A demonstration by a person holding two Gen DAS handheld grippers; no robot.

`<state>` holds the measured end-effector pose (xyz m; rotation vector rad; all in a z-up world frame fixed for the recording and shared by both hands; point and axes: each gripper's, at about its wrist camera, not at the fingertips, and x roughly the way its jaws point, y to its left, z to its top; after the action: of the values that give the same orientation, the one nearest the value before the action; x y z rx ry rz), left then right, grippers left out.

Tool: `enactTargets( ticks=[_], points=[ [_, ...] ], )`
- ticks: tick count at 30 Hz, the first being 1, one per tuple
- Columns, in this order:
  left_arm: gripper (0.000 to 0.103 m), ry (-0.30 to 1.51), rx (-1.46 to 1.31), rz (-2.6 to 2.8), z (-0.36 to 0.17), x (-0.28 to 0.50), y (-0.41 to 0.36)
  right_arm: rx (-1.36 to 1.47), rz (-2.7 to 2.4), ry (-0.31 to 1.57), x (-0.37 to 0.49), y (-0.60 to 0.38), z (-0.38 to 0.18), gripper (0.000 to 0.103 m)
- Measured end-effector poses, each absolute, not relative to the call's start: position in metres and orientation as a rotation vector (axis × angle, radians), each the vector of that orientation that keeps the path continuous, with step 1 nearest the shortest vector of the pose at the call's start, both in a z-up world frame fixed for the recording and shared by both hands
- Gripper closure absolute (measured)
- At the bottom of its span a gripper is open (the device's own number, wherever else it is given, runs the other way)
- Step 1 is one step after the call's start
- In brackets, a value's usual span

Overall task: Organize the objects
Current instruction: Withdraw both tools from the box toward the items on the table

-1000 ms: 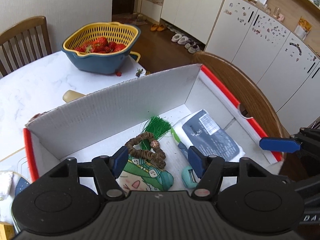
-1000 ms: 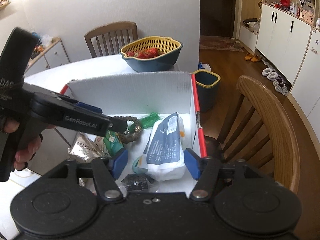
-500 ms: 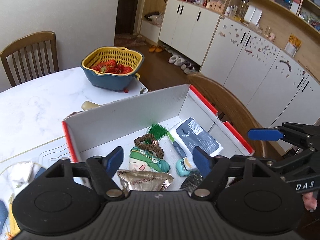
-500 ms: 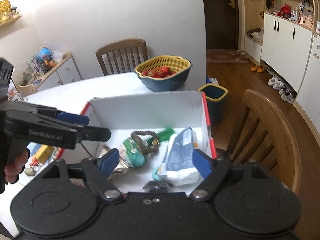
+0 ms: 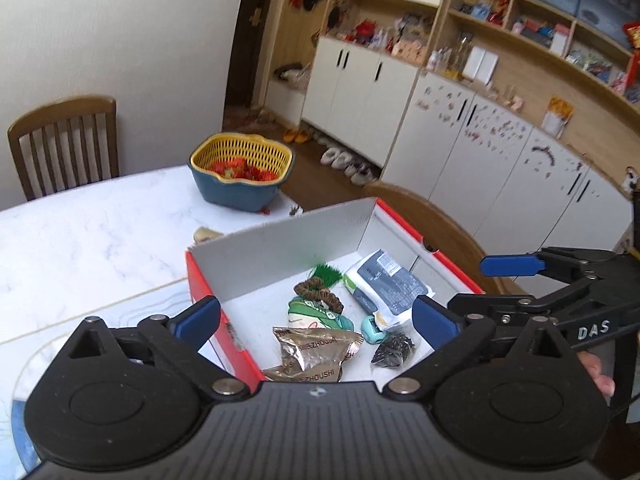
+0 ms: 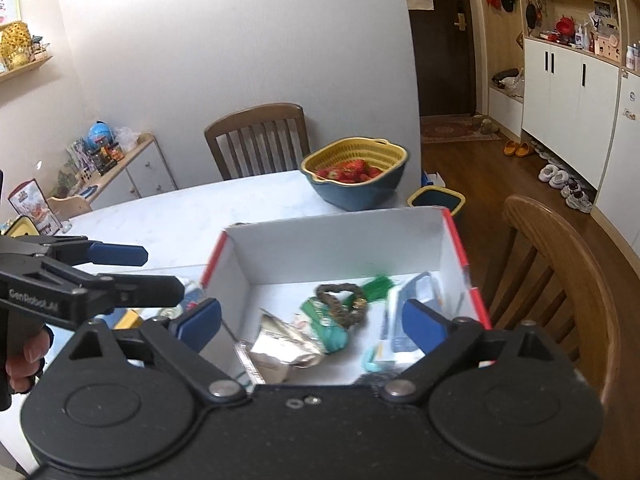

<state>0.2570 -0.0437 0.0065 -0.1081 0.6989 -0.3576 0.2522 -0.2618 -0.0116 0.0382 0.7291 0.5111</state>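
Note:
A white cardboard box [image 5: 280, 256] with red edges stands on the marble table. In it lie a brown bead bracelet with a green tassel [image 5: 318, 294], a green cartoon pouch [image 5: 316, 314], brown foil packets [image 5: 316, 352], a dark blue and white pack [image 5: 386, 284], a small teal item [image 5: 373, 330] and a little black bag [image 5: 394, 348]. My left gripper [image 5: 316, 320] hovers above the box's near end, its jaws opening with nothing held. My right gripper [image 6: 311, 320] hovers beside it over the same box [image 6: 340, 248], jaws also opening and empty. Each gripper shows in the other's view, the right gripper [image 5: 480, 284] and the left gripper [image 6: 152, 272].
A yellow and blue basket of strawberries [image 5: 240, 176] sits at the table's far edge. A wooden chair [image 6: 560, 272] stands right of the box, another chair [image 6: 260, 140] behind the table. A small bin [image 6: 436, 200] is on the floor. White cabinets [image 5: 500, 168] line the right wall.
Both grippers have lifted and drawn back from the box, and their jaws have spread wider. More of the box and room is in view.

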Motion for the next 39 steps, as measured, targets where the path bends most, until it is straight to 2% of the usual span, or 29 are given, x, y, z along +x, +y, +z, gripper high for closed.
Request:
enactTargets(
  ticks=[20, 29, 39],
  points=[
    [0.0, 0.591, -0.158, -0.227, 0.013, 0.208, 0.107, 0.044, 0.535, 0.737, 0.211, -0.155, -0.01, 0.005],
    [0.0, 0.599, -0.138, -0.163, -0.014, 0.202, 0.166, -0.018, 0.599, 0.785, 0.199, -0.094, -0.021, 0.006],
    [0.0, 0.682, -0.123, -0.195, -0.067, 0.208, 0.175, -0.102, 0.569, 0.885, 0.197, -0.041, -0.061, 0.013]
  ],
)
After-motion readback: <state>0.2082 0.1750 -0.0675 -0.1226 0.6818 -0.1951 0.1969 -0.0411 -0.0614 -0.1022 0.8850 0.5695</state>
